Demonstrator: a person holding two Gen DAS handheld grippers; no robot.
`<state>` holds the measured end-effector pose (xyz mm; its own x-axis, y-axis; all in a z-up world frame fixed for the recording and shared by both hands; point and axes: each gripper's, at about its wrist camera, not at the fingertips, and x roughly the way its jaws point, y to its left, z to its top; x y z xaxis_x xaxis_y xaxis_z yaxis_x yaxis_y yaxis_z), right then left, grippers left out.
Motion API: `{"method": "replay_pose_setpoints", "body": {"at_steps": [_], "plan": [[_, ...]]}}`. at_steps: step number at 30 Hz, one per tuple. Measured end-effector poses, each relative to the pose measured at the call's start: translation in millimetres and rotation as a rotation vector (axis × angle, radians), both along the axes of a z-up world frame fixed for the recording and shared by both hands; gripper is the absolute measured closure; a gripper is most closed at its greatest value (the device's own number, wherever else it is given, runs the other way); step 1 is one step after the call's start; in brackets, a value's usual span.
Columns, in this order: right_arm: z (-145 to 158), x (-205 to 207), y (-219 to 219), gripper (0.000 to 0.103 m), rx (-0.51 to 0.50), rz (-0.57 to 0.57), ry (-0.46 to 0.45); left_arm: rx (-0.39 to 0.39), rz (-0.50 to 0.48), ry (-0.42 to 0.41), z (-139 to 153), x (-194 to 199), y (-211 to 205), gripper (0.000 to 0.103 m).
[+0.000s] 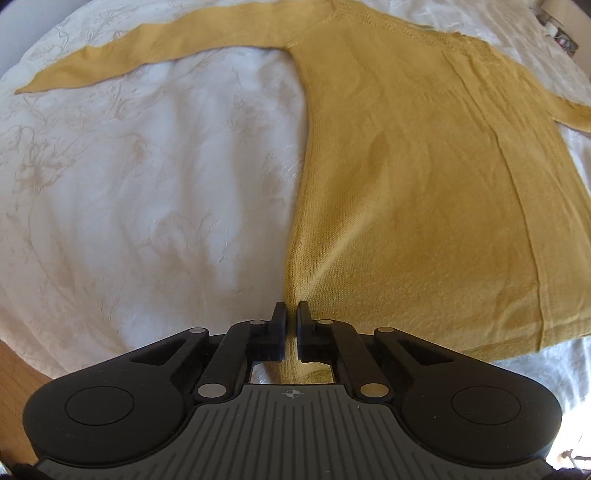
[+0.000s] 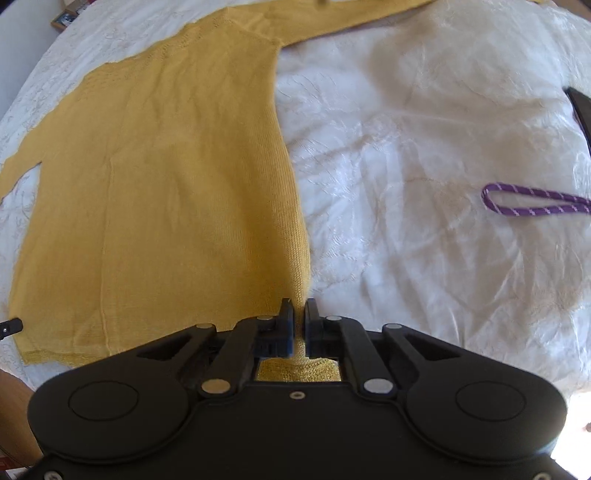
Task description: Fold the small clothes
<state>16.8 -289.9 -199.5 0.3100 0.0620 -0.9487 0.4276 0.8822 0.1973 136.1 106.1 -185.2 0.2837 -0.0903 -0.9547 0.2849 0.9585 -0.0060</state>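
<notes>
Yellow knit sweater [image 1: 424,184] lies spread flat on a white embossed bedspread [image 1: 147,184], hem toward both tongs, neckline at the far end. Both sleeves are stretched outward from the shoulders.

Left gripper [image 1: 291,314]: clenched on the sweater. The jaws stand nearly together, and a pinch of yellow knit at the hem-side corner rises between them, with fabric visible under the jaw base as well. From these tongs the sweater body runs ahead and to the right; bare bedspread lies ahead and to the left. One long sleeve [image 1: 147,51] extends far ahead and off to the left. A strip of wooden floor [image 1: 18,369] shows at the near left, beside the gripper housing.

Right gripper [image 2: 299,314]: clenched on the sweater [image 2: 166,184] too. The jaws are close together with the side edge of the knit gathered between them, and ribbed hem is visible below the jaw base. From these tongs the body spreads ahead and to the left; the bedspread [image 2: 424,184] lies ahead and to the right. The other sleeve [image 2: 351,18] runs across the far edge of view. A purple cord loop [image 2: 532,201] lies on the bedspread well to the right, apart from the sweater. A dark object [image 2: 583,110] at the right edge cannot be identified.
</notes>
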Motion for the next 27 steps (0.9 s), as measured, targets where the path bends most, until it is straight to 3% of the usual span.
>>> {"method": "replay_pose_setpoints", "body": {"at_steps": [3, 5, 7, 9, 10, 16, 19, 23, 27], "plan": [[-25.6, 3.0, 1.8, 0.09, 0.032, -0.026, 0.078, 0.021, -0.035, 0.015, -5.8, 2.5, -5.3, 0.095], [-23.9, 4.6, 3.4, 0.08, 0.041, -0.044, 0.062, 0.024, -0.035, 0.012, -0.5, 6.2, -8.3, 0.093], [-16.8, 4.2, 6.3, 0.063, 0.025, -0.047, 0.038, -0.002, -0.018, -0.004, 9.5, 8.3, -7.2, 0.089], [-7.6, 6.6, 7.1, 0.028, 0.005, -0.044, 0.01, -0.057, -0.003, -0.015, 18.1, 10.9, -2.7, 0.069], [-2.3, 8.2, 6.5, 0.022, 0.002, -0.04, -0.012, -0.1, 0.008, -0.021, 25.8, 10.7, 2.4, 0.068], [21.7, 27.0, 0.3, 0.013, -0.001, -0.038, -0.104, -0.183, 0.053, -0.089, 56.6, 10.6, -7.9, 0.055], [33.4, 34.4, -1.6, 0.011, 0.009, -0.04, -0.151, -0.194, 0.063, -0.133, 66.3, 21.7, -26.0, 0.04], [50.3, 51.7, -10.8, 0.006, 0.024, -0.013, -0.209, -0.235, 0.055, -0.121, 67.7, 41.7, -53.9, 0.037], [69.5, 73.6, -47.9, 0.005, 0.002, 0.019, -0.255, -0.224, 0.061, -0.132, 70.9, 49.6, -81.5, 0.025]]}}
